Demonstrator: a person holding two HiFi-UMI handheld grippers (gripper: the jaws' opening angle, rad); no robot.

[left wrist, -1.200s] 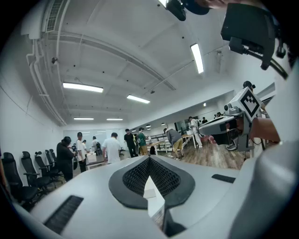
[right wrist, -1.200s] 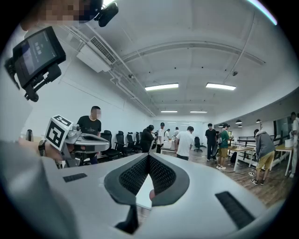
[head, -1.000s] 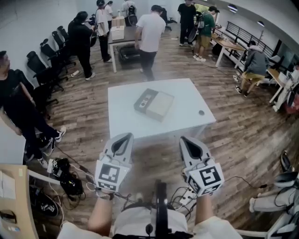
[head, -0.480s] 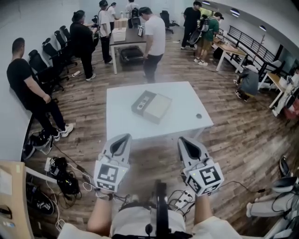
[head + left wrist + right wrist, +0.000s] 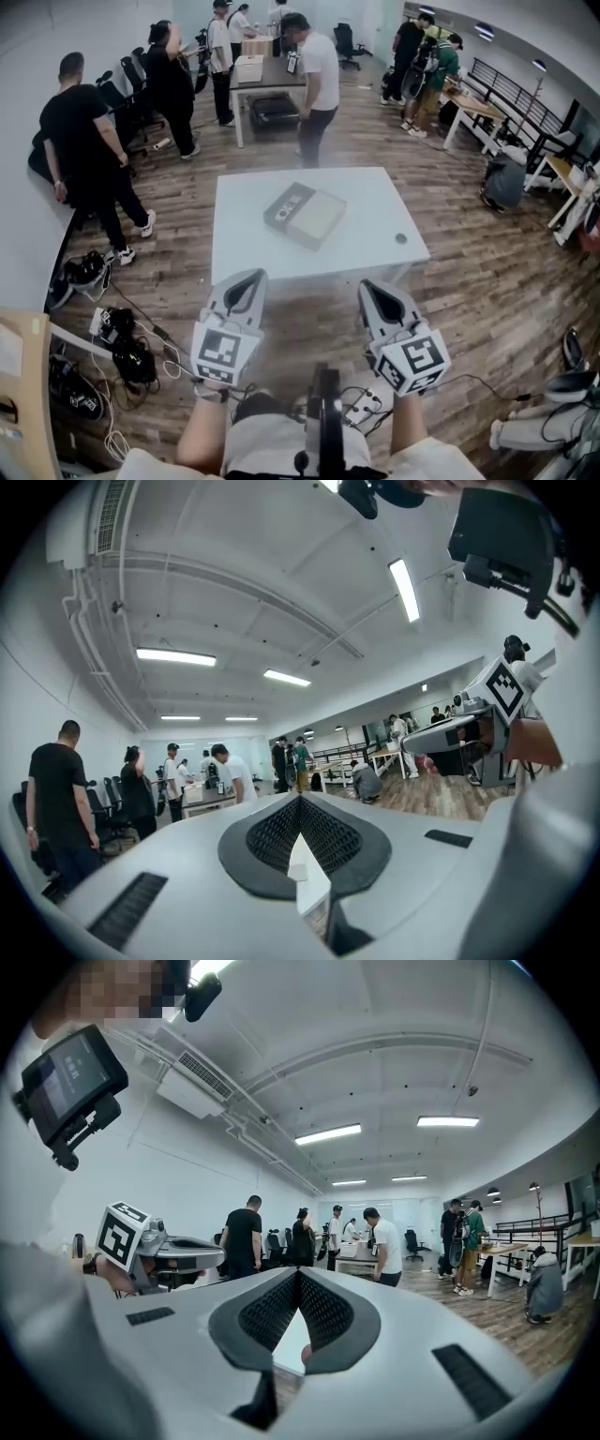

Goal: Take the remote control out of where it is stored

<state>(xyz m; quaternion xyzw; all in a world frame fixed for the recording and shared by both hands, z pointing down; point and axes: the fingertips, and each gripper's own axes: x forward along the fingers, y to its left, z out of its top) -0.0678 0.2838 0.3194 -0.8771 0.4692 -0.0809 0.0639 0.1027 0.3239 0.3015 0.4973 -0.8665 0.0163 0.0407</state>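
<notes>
One white table stands nearest. Two grippers, the left gripper and the right gripper, hang just short of the table's near edge, each with jaws pressed together on nothing. One box lies at the table's centre, with one remote control in its dark left end.

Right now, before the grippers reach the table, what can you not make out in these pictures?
- Head view: the dark object in the box is too small to confirm as a remote control.
- Head view: the small dark spot on the table is too small to identify.
- Left gripper view: the left gripper itself hides the box.
- Right gripper view: the right gripper itself hides the box too.
</notes>
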